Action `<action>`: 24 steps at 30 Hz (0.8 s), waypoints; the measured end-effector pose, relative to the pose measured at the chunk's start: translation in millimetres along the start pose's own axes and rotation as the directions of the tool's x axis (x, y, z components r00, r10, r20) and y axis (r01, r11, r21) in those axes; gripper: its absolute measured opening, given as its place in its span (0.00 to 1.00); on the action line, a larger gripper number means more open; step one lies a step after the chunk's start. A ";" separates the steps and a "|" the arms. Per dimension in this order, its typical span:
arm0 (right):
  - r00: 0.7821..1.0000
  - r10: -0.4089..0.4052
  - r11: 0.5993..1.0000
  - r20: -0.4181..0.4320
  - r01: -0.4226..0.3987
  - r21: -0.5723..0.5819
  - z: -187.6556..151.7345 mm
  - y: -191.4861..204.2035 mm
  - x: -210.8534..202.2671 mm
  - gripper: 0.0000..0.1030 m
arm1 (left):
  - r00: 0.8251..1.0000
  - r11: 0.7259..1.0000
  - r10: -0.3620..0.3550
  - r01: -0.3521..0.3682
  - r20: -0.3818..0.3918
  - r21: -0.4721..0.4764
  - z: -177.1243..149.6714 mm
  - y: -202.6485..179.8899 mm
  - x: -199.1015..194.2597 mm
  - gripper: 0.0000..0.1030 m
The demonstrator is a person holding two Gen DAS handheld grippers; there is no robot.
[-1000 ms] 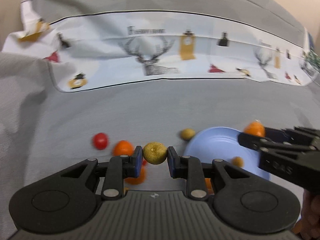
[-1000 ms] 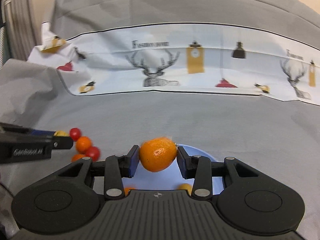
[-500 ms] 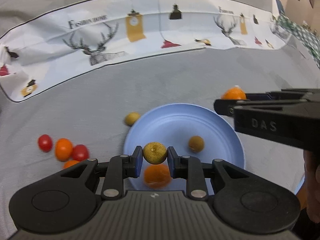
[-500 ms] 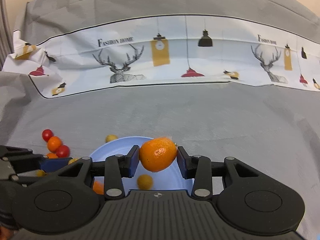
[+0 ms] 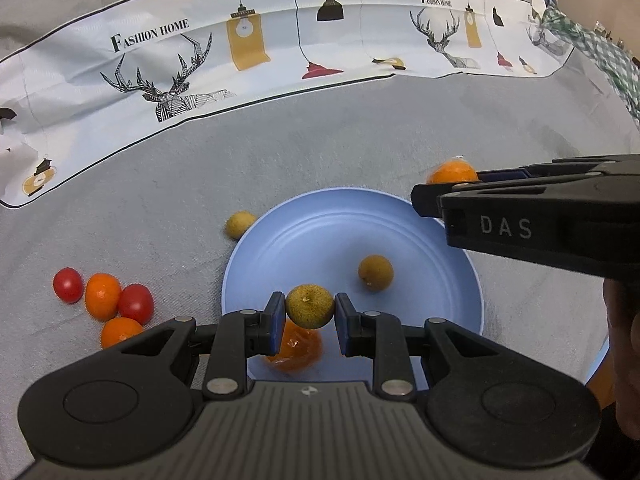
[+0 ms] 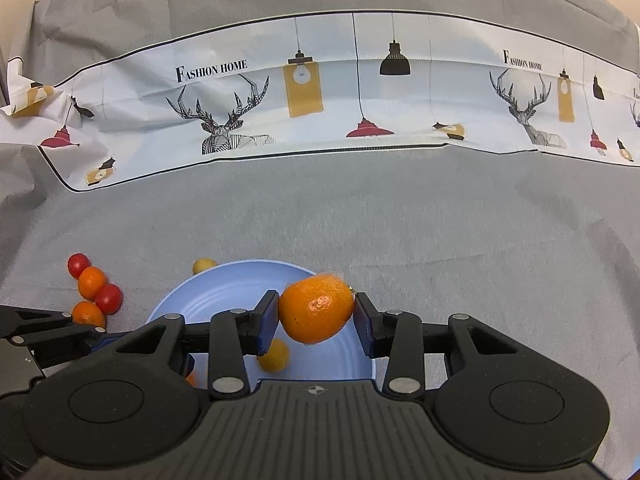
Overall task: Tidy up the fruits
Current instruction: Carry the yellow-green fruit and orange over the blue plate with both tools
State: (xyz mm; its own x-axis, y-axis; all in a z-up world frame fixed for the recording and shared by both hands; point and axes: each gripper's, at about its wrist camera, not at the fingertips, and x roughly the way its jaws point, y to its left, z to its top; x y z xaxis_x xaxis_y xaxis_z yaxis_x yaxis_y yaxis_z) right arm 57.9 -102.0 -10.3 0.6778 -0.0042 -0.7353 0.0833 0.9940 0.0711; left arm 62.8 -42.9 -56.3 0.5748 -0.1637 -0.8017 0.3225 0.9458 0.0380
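I am holding the left tool [image 5: 310, 316] above the near part of the blue plate [image 5: 280, 236], its pads closed on a small yellow-green fruit [image 5: 310, 306], and I am holding the right tool [image 6: 316, 318] over the far right rim of the same plate [image 6: 224, 292], clamped on an orange mandarin [image 6: 317, 308]. What is worrying me most is the release: both fruits are round and the plate is shallow, so if I am opening either tool while it is too high, the fruit is likely to bounce or roll off the rim onto the grey cloth [image 5: 360, 152] covering the counter. The mandarin is looking especially exposed, since it is hanging right at the plate's far edge. On the plate a brownish round fruit [image 5: 375, 273] and another mandarin [image 5: 298, 350] are already lying, the latter directly under the left tool, so a drop there could be knocking it aside. The two tools are also working close together, and a careless swing could be bumping one against the other. Beyond the plate's far left rim a yellowish fruit [image 5: 240, 224] is waiting, and toward the counter's left side two cherry tomatoes [image 5: 67, 285] and two small mandarins [image 5: 103, 295] are sitting clustered together, well apart from both tools.
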 end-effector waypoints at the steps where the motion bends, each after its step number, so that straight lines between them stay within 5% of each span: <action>1: 1.000 0.000 1.000 -0.002 0.000 0.001 0.2 0.3 0.5 0.41 | 1.000 1.000 0.000 0.000 0.001 0.003 -0.2 -0.4 0.0 0.28; 24: 1.000 0.006 1.000 -0.012 -0.006 0.001 0.9 0.9 3.4 0.41 | 1.000 1.000 0.002 -0.002 0.001 0.008 -1.5 -0.4 -0.1 0.28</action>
State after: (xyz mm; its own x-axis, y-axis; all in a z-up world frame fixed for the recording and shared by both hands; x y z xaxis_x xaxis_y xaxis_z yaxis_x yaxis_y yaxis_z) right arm 60.9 -101.2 -12.1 0.6694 0.0035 -0.7429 0.0793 0.9939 0.0762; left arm 61.4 -42.8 -57.2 0.5764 -0.1621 -0.8010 0.3270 0.9440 0.0443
